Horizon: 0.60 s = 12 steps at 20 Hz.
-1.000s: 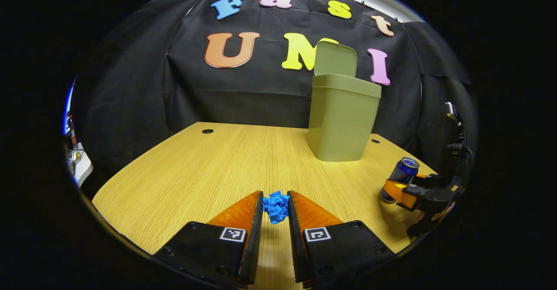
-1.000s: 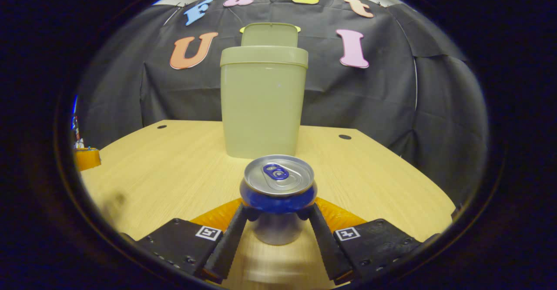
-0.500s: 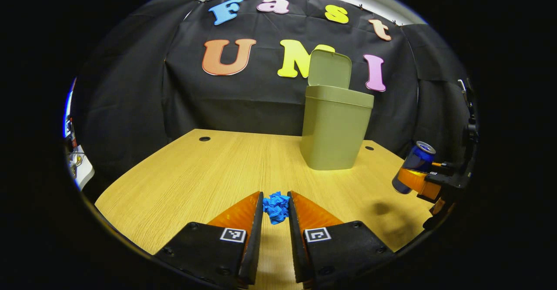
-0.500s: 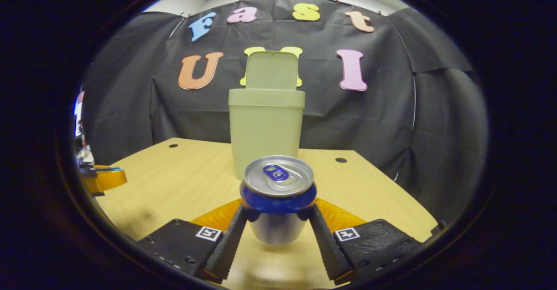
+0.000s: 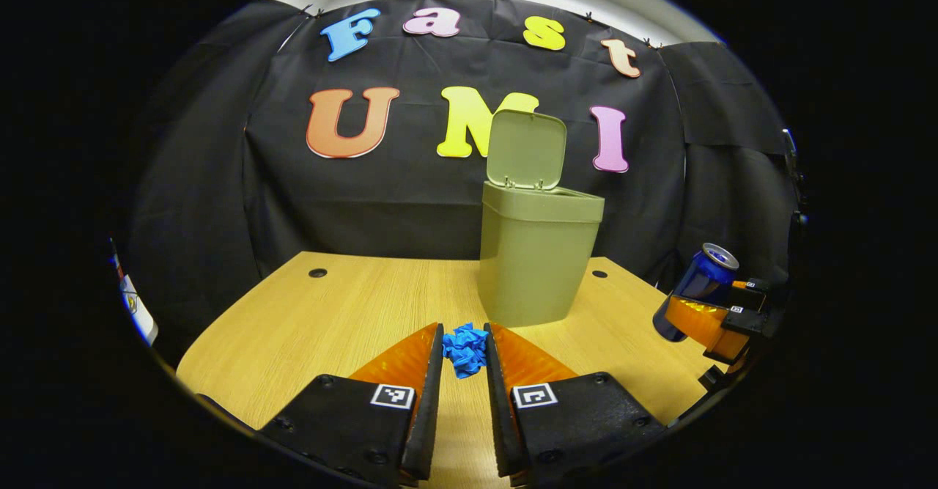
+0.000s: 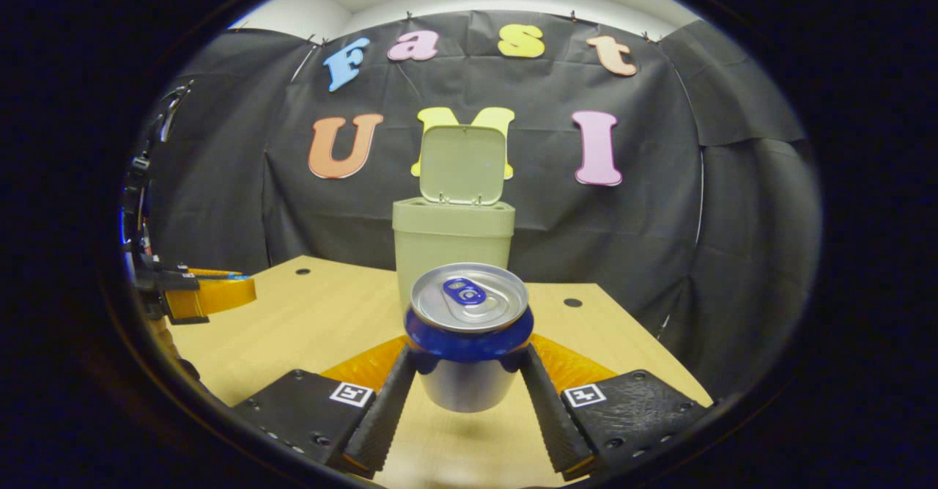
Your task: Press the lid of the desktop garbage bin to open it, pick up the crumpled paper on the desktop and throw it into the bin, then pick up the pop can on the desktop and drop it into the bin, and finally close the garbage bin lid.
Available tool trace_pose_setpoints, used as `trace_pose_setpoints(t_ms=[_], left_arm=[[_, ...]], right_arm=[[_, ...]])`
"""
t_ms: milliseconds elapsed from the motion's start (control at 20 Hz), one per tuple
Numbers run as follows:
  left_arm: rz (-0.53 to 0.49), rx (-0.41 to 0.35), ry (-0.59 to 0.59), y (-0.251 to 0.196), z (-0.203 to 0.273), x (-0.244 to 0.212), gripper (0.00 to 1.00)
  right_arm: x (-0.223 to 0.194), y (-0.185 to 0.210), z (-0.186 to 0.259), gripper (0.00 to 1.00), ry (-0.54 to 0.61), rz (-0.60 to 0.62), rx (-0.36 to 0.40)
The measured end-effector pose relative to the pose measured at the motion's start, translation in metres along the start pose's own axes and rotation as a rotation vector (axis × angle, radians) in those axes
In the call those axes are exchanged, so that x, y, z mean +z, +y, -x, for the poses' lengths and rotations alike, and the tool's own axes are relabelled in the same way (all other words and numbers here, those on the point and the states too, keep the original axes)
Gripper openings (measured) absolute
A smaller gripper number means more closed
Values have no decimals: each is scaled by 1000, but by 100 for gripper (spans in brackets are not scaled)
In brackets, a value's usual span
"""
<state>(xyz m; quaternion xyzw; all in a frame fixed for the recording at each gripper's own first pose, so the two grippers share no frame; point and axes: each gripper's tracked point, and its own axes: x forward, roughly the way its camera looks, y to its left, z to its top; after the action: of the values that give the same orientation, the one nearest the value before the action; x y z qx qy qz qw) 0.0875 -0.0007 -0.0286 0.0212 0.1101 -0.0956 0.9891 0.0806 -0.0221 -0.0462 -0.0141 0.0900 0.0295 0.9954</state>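
Note:
The olive garbage bin (image 5: 537, 262) stands at the back of the wooden desk with its lid (image 5: 526, 150) raised upright. My left gripper (image 5: 464, 350) is shut on the blue crumpled paper (image 5: 464, 348), held above the desk in front of the bin. My right gripper (image 6: 467, 361) is shut on the blue and silver pop can (image 6: 469, 331), lifted off the desk and facing the bin (image 6: 453, 245) with its open lid (image 6: 463, 164). In the left gripper view the right gripper (image 5: 714, 320) and its can (image 5: 696, 289) hang at the right edge. In the right gripper view the left gripper (image 6: 209, 295) is at the far left.
The wooden desk (image 5: 352, 313) has small round holes (image 5: 317, 273) near its back corners. Black cloth walls close the booth behind and at both sides. Open desk surface (image 6: 322, 328) lies between the grippers and the bin.
Both grippers have risen and drawn back from the bin, each still holding its object. The can has left the desk. The bin looks smaller and lower, its open rim now showing.

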Motion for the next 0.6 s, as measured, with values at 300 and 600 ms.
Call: trace_pose_setpoints(t_ms=[300, 600], left_arm=[[-26, -29, -50, -25, -42, 58, 35], [-14, -85, -51, -65, -123, 111, 35]], right_arm=[[20, -15, -23, 79, 5, -4, 8], [9, -42, -44, 78, 36, -9, -14]])
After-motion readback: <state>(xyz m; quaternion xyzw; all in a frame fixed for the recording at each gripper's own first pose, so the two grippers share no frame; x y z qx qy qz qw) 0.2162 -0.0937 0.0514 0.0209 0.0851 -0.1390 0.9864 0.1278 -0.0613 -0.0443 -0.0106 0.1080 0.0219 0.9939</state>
